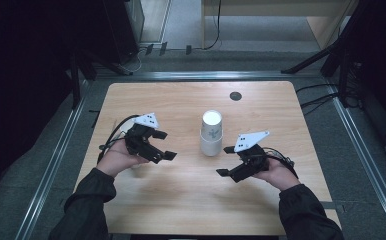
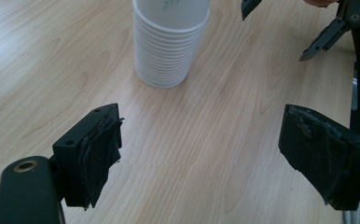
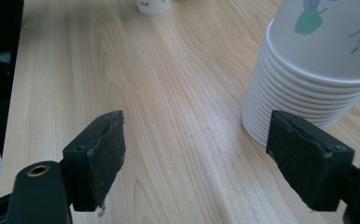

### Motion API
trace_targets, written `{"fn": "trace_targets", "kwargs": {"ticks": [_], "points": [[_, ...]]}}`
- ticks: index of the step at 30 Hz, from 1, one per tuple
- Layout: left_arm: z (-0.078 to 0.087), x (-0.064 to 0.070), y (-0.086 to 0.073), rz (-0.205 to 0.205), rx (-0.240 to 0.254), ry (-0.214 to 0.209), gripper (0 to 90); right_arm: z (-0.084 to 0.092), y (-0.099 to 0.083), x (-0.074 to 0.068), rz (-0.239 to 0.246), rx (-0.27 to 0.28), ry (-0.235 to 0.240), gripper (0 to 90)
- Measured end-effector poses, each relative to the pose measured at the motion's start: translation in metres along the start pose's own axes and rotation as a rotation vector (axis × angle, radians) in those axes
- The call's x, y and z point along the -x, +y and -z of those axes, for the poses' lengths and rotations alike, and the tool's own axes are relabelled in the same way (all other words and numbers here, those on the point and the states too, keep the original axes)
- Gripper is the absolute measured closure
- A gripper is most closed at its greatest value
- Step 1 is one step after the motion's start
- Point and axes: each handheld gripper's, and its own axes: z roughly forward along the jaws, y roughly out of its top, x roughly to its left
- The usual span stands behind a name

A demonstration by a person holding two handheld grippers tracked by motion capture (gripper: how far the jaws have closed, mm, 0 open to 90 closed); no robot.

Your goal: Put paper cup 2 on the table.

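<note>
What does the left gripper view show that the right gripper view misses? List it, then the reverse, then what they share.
Left gripper view alone: the other gripper's open black jaws at the top right, beyond the cup stack.

Right gripper view alone: the green leaf print on the stack's top cup, and a separate small white cup at the far top edge.

Both: the ribbed stack of white upside-down cups, the pale wood table, and each view's own jaws spread wide with nothing between them.
</note>
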Motion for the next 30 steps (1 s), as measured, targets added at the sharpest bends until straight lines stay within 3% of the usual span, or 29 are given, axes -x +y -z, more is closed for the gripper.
{"fn": "trace_targets", "kwargs": {"ticks": [4, 11, 14, 18, 22, 30], "points": [[-0.01, 0.006, 0.003, -0.006, 0.003, -0.018, 13.4, 0.002, -0.001, 0.0, 0.0, 0.002, -0.004, 20.0], [-0.026, 0.02, 0.009, -0.027, 0.011, -0.011, 13.4, 0.0, -0.001, -0.001, 0.001, -0.005, -0.001, 20.0], [-0.032, 0.023, 0.009, -0.014, -0.002, -0.028, 13.5, 0.0, -0.001, -0.001, 0.002, -0.005, -0.002, 20.0], [-0.039, 0.027, 0.008, -0.022, -0.006, -0.019, 13.5, 0.001, -0.001, -0.001, 0.006, -0.003, -0.004, 20.0], [-0.043, 0.028, 0.007, -0.013, -0.021, -0.045, 13.5, 0.001, -0.001, -0.001, 0.009, -0.003, -0.002, 20.0], [-0.047, 0.026, 0.0, -0.014, -0.025, -0.03, 13.7, 0.0, -0.003, -0.001, 0.014, -0.016, -0.001, 20.1]]}}
